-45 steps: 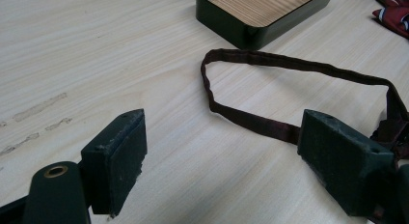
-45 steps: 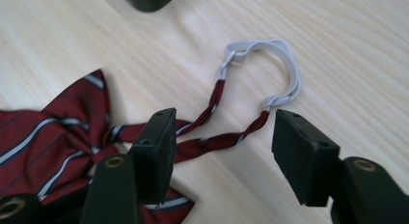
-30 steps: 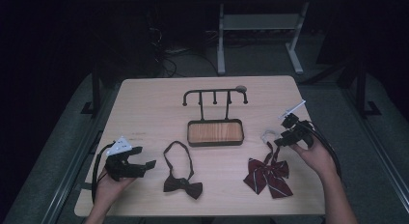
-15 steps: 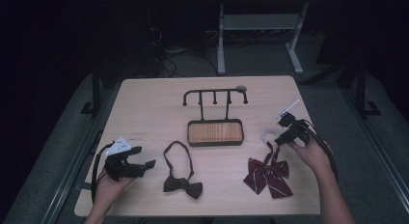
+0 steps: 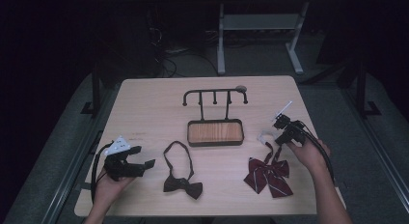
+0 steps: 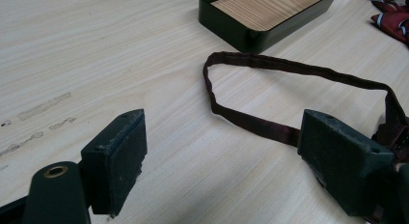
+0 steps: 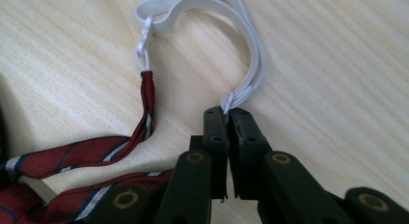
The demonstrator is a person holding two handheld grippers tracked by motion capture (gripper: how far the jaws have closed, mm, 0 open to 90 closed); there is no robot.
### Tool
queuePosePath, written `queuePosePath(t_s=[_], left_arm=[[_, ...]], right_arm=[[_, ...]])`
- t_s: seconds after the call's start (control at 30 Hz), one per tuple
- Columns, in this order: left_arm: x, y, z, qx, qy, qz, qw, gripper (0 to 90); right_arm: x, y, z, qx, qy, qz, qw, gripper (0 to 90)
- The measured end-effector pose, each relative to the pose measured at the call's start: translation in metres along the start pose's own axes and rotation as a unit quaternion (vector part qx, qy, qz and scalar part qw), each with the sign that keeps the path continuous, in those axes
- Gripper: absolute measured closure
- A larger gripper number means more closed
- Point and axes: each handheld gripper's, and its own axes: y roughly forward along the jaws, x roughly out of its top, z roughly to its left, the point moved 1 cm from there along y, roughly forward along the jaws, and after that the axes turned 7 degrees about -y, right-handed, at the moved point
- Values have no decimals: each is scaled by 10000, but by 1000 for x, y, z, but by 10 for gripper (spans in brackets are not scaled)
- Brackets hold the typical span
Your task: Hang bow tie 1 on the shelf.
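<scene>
No legible writing — striped bow tie (image 5: pixel 267 173)

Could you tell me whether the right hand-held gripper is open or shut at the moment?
Shut. The right hand-held gripper has just closed its jaws, pinching the white elastic strap of the red striped bow tie.
</scene>
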Motion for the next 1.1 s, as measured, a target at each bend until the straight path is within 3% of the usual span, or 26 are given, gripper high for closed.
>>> queuePosePath(t_s=[0.17,0.37,0.57,0.73,0.83,0.87,1.1], left_arm=[[0,0,0,2,-5,14,10000,178],[0,-1,-1,26,5,-22,10000,178],[0,-2,-2,26,9,-35,10000,178],[0,-4,-1,27,-4,-54,10000,178],[0,-4,-1,16,2,-51,10000,178],[0,-3,-1,10,7,-28,10000,178],[0,-4,-1,6,-3,-68,10000,178]], right_arm=[[-3,-2,0,71,4,10,10000,866],[-8,-14,0,292,15,-282,9992,866],[-8,-32,7,511,-225,-428,9975,866],[-2,-55,15,707,-522,-733,9934,866],[0,-64,18,741,-580,-853,9919,865],[2,-71,21,870,-614,-960,9897,866],[14,-91,33,898,-880,-1024,9868,867]])
